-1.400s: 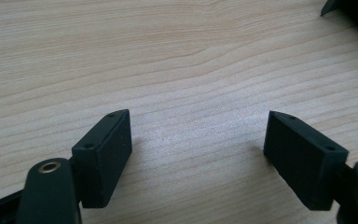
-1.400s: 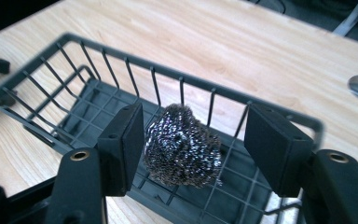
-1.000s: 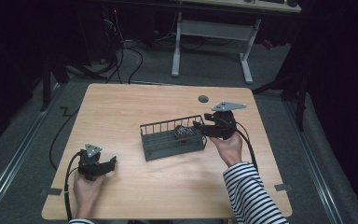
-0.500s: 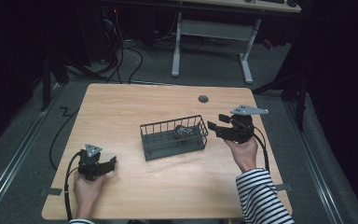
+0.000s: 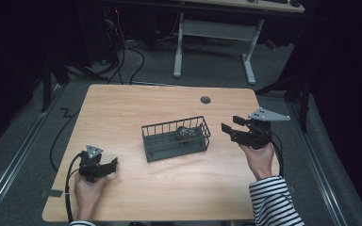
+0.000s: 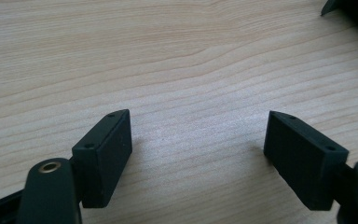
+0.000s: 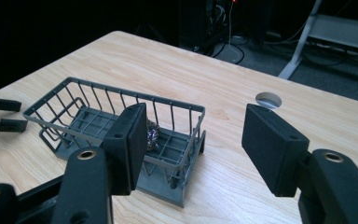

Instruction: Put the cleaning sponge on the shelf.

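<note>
While both grippers' jaws stand open and empty, the right gripper (image 5: 232, 129) sits nearer the wire basket (image 5: 175, 138) holding a crumpled ball (image 5: 185, 132); the left gripper (image 5: 109, 165) rests apart on the bench (image 5: 169, 188).

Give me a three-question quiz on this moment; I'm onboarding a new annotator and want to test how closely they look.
1. True or false: the right gripper is shut on the wire basket.
2. Where does the crumpled foil ball lie?
A. on the bare table beside the basket
B. inside the basket, toward the end nearer the right gripper
C. between the left gripper's jaws
3. Fill in: the left gripper hangs with its jaws ____ over bare wooden table.

Key:
1. False: its jaws are apart and clear of the basket.
2. B
3. open
</note>
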{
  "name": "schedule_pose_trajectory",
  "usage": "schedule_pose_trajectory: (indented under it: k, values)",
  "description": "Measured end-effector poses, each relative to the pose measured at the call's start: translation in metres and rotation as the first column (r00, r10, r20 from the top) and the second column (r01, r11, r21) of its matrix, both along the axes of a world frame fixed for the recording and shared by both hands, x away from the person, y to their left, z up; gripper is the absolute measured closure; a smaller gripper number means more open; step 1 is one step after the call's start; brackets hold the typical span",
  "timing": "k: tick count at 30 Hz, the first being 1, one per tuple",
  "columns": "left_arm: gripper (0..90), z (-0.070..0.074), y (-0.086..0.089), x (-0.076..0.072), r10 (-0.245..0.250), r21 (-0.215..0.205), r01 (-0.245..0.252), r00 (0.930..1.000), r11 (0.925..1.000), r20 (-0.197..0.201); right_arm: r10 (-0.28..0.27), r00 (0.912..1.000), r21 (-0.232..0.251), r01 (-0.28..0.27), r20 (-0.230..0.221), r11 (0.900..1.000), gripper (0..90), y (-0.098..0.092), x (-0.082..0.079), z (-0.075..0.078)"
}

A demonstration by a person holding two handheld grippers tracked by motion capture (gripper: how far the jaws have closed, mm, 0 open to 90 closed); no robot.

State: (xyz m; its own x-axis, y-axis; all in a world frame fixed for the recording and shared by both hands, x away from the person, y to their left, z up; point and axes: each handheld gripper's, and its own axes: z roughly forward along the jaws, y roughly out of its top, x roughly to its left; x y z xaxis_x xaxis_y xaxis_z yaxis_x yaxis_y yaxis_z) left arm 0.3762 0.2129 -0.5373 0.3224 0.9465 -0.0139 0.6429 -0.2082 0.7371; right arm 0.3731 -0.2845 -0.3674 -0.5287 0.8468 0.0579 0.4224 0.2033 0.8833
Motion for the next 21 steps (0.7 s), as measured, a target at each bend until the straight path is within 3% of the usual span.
schedule_pose_trajectory:
  k: [6, 14, 16, 21]
  values:
    - [23.9, 0.0, 0.0, 0.0, 0.0, 0.0, 0.0, 1.0, 1.0, 0.0, -0.042, 0.9991, 0.023, 0.042, 0.003, 0.999, 41.8, -0.017, -0.008, -0.002]
    - [23.9, 0.0, 0.0, 0.0, 0.0, 0.0, 0.0, 1.0, 1.0, 0.0, -0.067, 0.9972, -0.006, 0.067, 0.034, 0.998, 42.0, -0.027, -0.023, 0.002]
    - [23.9, 0.0, 0.0, 0.0, 0.0, -0.001, 0.0, 1.0, 1.0, 0.0, -0.076, 0.9965, 0.02, 0.076, 0.034, 0.997, 42.2, -0.034, -0.027, 0.001]
    - [23.9, 0.0, 0.0, 0.0, 0.0, 0.0, 0.0, 1.0, 1.0, 0.0, -0.095, 0.995, 0.027, 0.094, 0.033, 0.995, 42.2, -0.042, -0.034, -0.003]
